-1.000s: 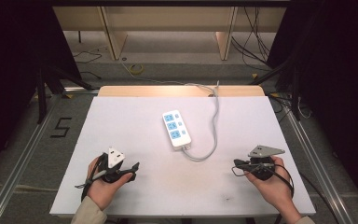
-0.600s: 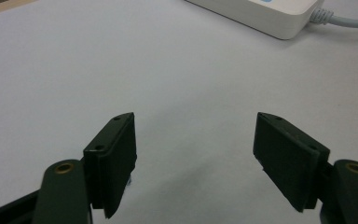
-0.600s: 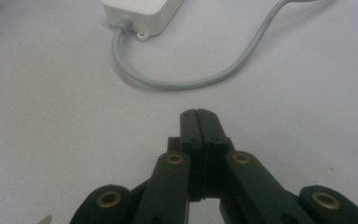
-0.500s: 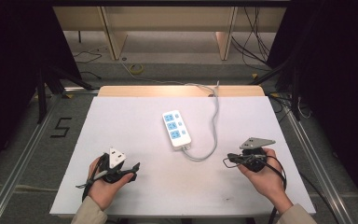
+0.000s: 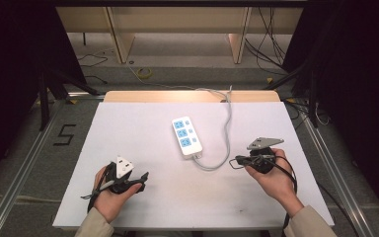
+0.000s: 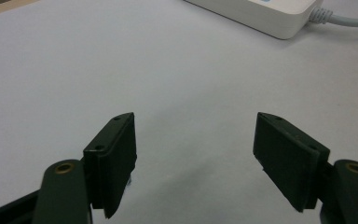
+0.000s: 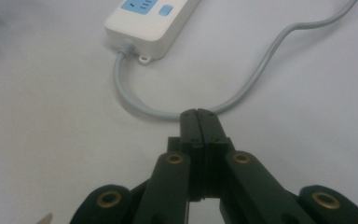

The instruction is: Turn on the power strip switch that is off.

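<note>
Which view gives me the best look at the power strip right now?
The high view: the whole power strip and its grey cable show. The right gripper view catches its cable end; the left gripper view shows just a corner.

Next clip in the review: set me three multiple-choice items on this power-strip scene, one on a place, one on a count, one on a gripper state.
1. Where does the power strip lie?
A near the table's middle
B at the left edge
C under the table

2. How many blue socket panels does it carry?
A one
B three
C five

3. How do the jaws of the right gripper stand?
A wide apart
B pressed together, empty
C shut on the cable

Key: 1 A, the high view shows it central; 2 B, three blue panels in a row; 3 B, the right gripper view shows them closed short of the cable.
</note>
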`<action>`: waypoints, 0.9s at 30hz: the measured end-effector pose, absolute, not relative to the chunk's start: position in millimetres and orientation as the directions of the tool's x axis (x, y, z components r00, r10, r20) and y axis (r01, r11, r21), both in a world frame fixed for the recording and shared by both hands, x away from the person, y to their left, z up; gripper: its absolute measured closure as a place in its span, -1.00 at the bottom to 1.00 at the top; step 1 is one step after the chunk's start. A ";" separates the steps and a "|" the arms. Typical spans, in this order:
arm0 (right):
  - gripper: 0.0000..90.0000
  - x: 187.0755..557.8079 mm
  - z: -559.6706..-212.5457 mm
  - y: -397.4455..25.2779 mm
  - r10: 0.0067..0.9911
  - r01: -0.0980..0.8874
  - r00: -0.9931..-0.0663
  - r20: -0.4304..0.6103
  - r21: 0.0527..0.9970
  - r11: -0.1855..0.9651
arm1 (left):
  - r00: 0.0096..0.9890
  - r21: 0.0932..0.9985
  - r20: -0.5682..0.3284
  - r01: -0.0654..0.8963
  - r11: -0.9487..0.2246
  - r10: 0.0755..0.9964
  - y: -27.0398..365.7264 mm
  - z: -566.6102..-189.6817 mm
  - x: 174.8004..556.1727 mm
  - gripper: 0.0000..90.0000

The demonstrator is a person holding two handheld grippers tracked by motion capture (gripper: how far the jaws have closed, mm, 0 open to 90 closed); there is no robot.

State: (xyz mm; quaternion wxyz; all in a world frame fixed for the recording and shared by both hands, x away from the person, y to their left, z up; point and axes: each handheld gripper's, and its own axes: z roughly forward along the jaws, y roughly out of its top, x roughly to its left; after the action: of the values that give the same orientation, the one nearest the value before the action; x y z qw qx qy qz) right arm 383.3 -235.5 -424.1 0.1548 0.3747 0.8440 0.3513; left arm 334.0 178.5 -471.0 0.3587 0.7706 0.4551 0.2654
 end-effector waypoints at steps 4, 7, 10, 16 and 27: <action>1.00 387.9 -421.0 -231.1 0.735 0.522 -0.679 -0.001 0.703 0.483 | 0.445 0.794 0.082 0.512 -0.328 0.892 178.6 -471.2 334.1 -0.33; 1.00 391.0 -418.6 -226.8 0.731 0.522 -0.682 -0.001 0.700 0.488 | 0.448 0.791 0.085 0.513 -0.333 0.890 178.3 -471.0 334.1 -0.33; 1.00 394.6 -416.2 -222.9 0.728 0.520 -0.686 -0.004 0.697 0.493 | 0.448 0.792 0.086 0.512 -0.334 0.890 178.2 -470.9 334.0 -0.33; 1.00 402.6 -412.4 -217.5 0.725 0.520 -0.688 -0.009 0.692 0.501 | 0.447 0.794 0.086 0.509 -0.332 0.890 178.1 -471.2 333.9 -0.33; 1.00 417.7 -406.1 -206.0 0.719 0.519 -0.695 -0.011 0.684 0.512 | 0.446 0.795 0.088 0.507 -0.333 0.891 178.0 -471.6 333.0 -0.33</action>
State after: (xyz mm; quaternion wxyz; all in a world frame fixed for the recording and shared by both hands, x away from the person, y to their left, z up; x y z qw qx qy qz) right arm 417.7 -206.0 -406.1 0.1484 0.3612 0.8568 0.3368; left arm 333.0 178.0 -471.6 0.3581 0.7713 0.4530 0.2676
